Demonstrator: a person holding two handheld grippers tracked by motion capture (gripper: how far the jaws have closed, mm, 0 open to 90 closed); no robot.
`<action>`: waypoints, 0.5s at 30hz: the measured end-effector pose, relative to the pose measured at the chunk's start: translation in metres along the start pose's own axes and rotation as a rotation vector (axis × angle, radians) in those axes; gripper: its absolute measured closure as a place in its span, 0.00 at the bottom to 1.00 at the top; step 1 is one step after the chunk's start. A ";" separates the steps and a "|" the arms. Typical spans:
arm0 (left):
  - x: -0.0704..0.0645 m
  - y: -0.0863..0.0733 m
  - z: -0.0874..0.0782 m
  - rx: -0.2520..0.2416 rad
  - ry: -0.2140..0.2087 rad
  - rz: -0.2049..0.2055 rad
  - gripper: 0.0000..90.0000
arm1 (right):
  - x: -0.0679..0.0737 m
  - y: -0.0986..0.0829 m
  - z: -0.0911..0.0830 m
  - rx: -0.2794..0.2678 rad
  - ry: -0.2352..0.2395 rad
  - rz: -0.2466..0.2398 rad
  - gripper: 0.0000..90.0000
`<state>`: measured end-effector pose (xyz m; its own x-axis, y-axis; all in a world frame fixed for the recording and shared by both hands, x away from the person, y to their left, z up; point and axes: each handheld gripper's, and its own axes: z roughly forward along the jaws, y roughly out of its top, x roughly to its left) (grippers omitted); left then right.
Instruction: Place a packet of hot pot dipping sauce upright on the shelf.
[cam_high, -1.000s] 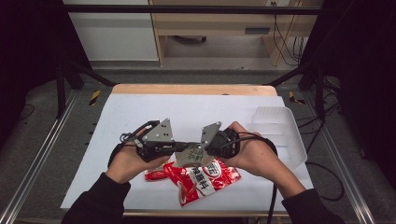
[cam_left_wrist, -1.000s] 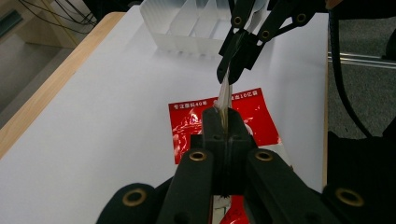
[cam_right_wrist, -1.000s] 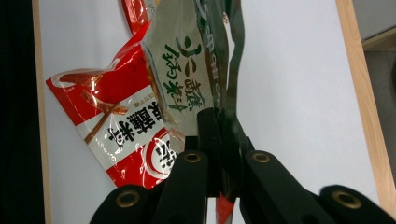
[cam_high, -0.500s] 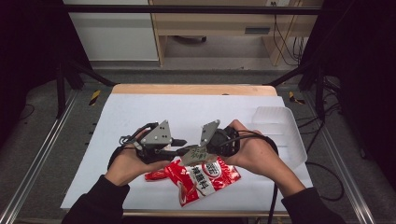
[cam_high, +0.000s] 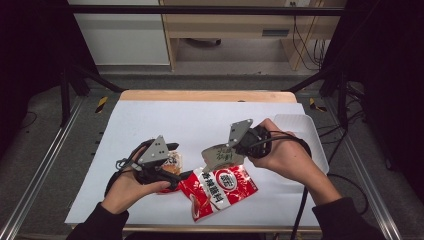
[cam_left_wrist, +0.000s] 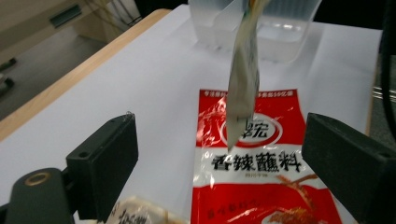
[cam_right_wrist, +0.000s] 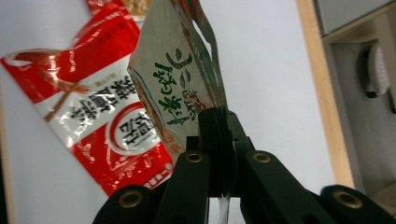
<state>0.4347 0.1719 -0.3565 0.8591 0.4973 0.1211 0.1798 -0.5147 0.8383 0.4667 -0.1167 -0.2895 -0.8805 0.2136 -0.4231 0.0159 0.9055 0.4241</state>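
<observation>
My right gripper pinches a pale sachet with green Chinese writing, lifted above the red packet lying near the table's six o'clock edge. My left gripper gapes wide, holding nothing; its view reads 香辣蘸料 on the red packet, with a clear tray at twelve o'clock
</observation>
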 end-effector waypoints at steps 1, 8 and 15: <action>0.001 -0.007 0.000 0.004 0.005 -0.008 0.09 | -0.003 -0.002 -0.002 -0.003 -0.010 0.002 1.00; 0.011 -0.049 -0.006 0.041 0.081 -0.053 0.09 | -0.027 -0.013 -0.014 -0.041 -0.060 0.052 1.00; 0.021 -0.082 -0.019 0.041 0.160 -0.083 0.07 | -0.051 -0.022 -0.029 -0.050 -0.117 0.073 1.00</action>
<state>0.4286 0.2381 -0.4127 0.7538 0.6424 0.1380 0.2692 -0.4936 0.8270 0.4974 -0.1582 -0.2543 -0.8166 0.3225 -0.4788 0.0521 0.8672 0.4952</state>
